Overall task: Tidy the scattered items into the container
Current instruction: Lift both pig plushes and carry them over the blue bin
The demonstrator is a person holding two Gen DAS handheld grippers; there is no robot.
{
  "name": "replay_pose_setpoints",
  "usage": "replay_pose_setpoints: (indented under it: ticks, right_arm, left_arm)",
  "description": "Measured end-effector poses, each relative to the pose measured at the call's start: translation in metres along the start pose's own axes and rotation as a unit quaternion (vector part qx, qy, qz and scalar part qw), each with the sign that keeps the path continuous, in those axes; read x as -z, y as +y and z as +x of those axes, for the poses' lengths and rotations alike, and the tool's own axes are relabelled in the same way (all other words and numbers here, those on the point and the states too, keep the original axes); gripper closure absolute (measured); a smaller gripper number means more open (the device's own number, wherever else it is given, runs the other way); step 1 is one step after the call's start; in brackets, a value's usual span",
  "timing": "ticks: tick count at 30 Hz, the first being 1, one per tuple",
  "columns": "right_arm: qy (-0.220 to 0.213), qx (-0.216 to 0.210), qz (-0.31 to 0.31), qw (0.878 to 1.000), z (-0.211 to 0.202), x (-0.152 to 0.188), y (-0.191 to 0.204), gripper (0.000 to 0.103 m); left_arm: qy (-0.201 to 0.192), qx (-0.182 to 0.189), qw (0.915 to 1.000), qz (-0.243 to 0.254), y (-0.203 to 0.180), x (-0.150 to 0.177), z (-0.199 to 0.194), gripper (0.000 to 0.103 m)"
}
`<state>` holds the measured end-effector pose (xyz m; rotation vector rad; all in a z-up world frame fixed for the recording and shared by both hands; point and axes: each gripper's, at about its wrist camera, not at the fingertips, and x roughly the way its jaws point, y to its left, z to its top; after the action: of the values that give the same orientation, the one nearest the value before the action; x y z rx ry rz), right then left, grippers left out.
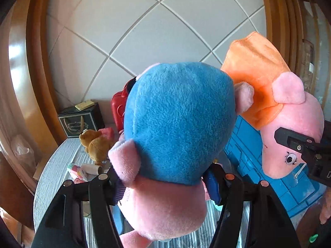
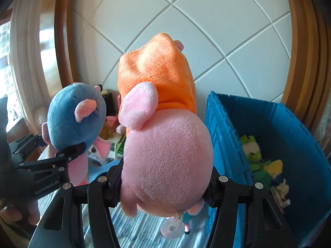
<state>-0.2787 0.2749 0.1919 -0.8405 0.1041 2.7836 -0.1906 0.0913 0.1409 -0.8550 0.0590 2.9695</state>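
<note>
Holding a pig each: left tool (image 1: 163,177) grips the blue pig (image 1: 178,122), right tool (image 2: 163,183) the orange pig (image 2: 163,128). The bin (image 2: 225,136), at 3 o'clock, has some toys; the bear (image 1: 96,144) waits at 9.

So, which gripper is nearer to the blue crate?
Right. The right gripper, holding the orange pig, is beside the blue crate; the left gripper, holding the blue pig, is farther away.

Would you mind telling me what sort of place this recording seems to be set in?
Probably a room in a home, perhaps a play area: a blue storage bin already holding soft toys, a striped cloth-covered table with a teddy bear, and wood-framed white padded wall panels.
</note>
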Motion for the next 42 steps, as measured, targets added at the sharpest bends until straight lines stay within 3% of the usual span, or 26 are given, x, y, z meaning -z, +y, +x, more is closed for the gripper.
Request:
replay_pose_setpoints:
  ticks: [11, 18, 25, 29, 34, 38, 42]
  right_arm:
    - [-0.023, 0.062, 0.013, 0.998, -0.046, -0.011, -0.062, 0.045]
    - [-0.027, 0.080, 0.005, 0.996, -0.054, -0.022, -0.156, 0.045]
    - [-0.026, 0.096, -0.017, 0.995, -0.051, -0.038, -0.272, 0.044]
    - [0.006, 0.092, -0.019, 0.996, -0.030, -0.041, -0.330, 0.044]
    - [0.071, 0.084, -0.035, 0.993, 0.003, -0.029, -0.364, 0.044]
    - [0.131, 0.072, -0.045, 0.988, 0.039, -0.009, -0.372, 0.044]
    - [0.191, 0.054, -0.043, 0.979, 0.078, 0.009, -0.377, 0.044]
  left_arm:
    - [-0.014, 0.042, 0.9986, 0.030, -0.084, -0.036, -0.016, 0.041]
    - [-0.032, 0.063, 0.9971, 0.030, -0.182, -0.079, -0.011, 0.041]
    - [-0.033, 0.059, 0.9974, 0.024, -0.288, -0.130, 0.006, 0.041]
    - [0.005, 0.058, 0.9977, 0.034, -0.337, -0.145, 0.029, 0.041]
    - [0.102, 0.055, 0.9923, 0.046, -0.374, -0.135, 0.082, 0.041]
    - [0.182, 0.047, 0.9815, 0.039, -0.384, -0.117, 0.131, 0.041]
    - [0.258, 0.035, 0.9650, 0.030, -0.385, -0.096, 0.176, 0.041]
